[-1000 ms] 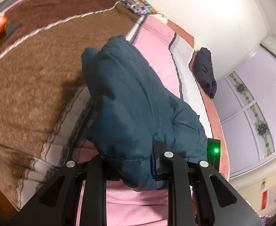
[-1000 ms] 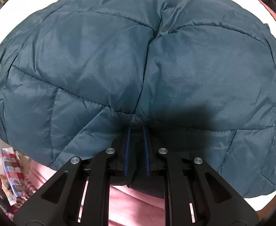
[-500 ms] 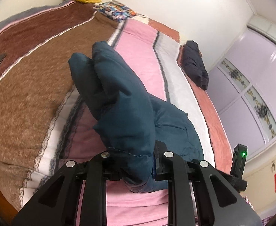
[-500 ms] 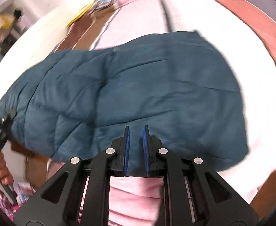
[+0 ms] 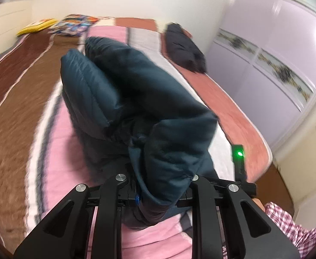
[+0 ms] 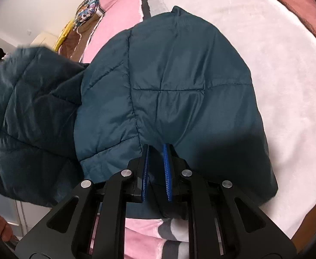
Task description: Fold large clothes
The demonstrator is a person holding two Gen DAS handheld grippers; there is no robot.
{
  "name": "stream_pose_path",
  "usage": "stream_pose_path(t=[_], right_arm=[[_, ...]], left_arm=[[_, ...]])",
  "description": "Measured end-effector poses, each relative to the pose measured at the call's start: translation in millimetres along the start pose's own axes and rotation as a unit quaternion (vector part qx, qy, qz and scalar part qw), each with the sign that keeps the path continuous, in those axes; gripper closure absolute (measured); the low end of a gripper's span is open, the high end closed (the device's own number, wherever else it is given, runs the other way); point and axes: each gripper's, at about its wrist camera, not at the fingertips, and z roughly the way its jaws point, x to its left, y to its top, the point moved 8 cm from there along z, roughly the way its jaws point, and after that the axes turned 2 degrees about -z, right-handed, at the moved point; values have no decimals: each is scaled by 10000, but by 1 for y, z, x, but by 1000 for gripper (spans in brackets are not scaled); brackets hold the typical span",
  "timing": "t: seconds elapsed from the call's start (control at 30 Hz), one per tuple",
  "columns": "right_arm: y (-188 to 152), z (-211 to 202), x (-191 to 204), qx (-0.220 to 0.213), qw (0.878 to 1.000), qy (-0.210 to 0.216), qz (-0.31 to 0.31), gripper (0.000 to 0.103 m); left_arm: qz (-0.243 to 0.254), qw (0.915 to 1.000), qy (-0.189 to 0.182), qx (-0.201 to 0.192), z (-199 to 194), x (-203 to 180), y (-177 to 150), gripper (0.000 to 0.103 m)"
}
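Observation:
A dark teal quilted puffer jacket (image 5: 136, 99) lies partly bunched on a striped bed. My left gripper (image 5: 158, 185) is shut on a thick fold of the jacket and holds it up off the bed. In the right wrist view the jacket (image 6: 175, 82) spreads over the white part of the blanket. My right gripper (image 6: 157, 149) is shut on the jacket's near edge, with cloth pinched between its blue pads (image 6: 166, 168). The other gripper's tip with a green light (image 5: 238, 153) shows at the jacket's right side.
The bed blanket (image 5: 17, 99) has brown, pink, white and rust stripes. A dark folded garment (image 5: 183, 47) lies at the far right of the bed. Colourful pillows (image 5: 74, 24) lie at the head. A lilac wardrobe (image 5: 276, 60) stands on the right.
My left gripper has swung right with its fold, and the jacket now doubles over itself. The right gripper has come low over the bed, its edge still pinched.

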Motion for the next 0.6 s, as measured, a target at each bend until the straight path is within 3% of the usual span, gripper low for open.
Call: stream_pose_path(t=[0.3, 0.6], right_arm=[[-8, -45, -42, -234, 9968, 481, 599, 88], [-18, -70, -65, -412, 9905, 797, 1040, 88]], left_arm=[[660, 9935, -465, 798, 80, -70, -23, 83], [1300, 9809, -510, 1353, 130, -103, -67, 78]])
